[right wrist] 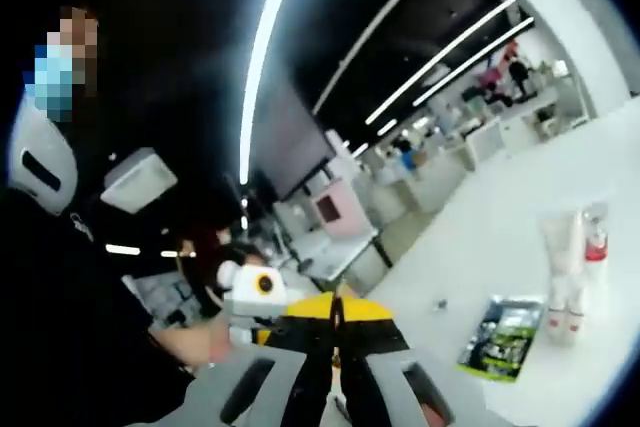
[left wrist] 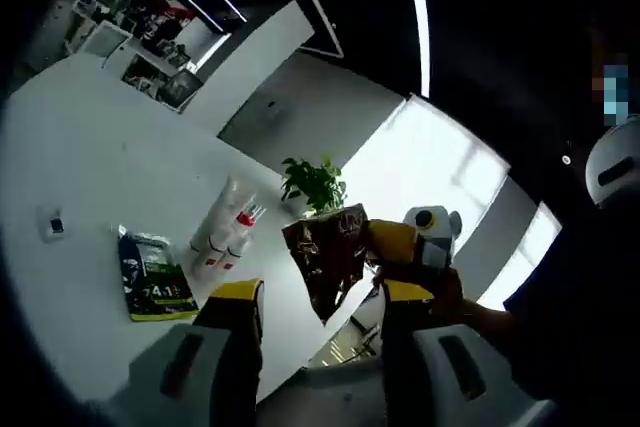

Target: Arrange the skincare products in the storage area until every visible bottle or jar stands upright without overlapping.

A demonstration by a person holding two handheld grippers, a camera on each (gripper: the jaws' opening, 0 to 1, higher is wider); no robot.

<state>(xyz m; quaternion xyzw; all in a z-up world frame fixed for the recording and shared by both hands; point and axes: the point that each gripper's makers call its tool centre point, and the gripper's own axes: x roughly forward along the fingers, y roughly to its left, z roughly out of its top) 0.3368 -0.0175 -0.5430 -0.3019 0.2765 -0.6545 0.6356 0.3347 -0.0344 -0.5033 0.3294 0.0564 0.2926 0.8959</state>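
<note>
L claw released, R claw clenched on brown pouch; tubes upright on table.

Long ceiling light strips run over a white table by bright windows.

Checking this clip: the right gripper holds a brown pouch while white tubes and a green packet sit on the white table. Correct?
Almost. The tubes and green packet do sit on the white table, but the left gripper view shows the other gripper, the right one, clamped on the brown pouch.
</note>
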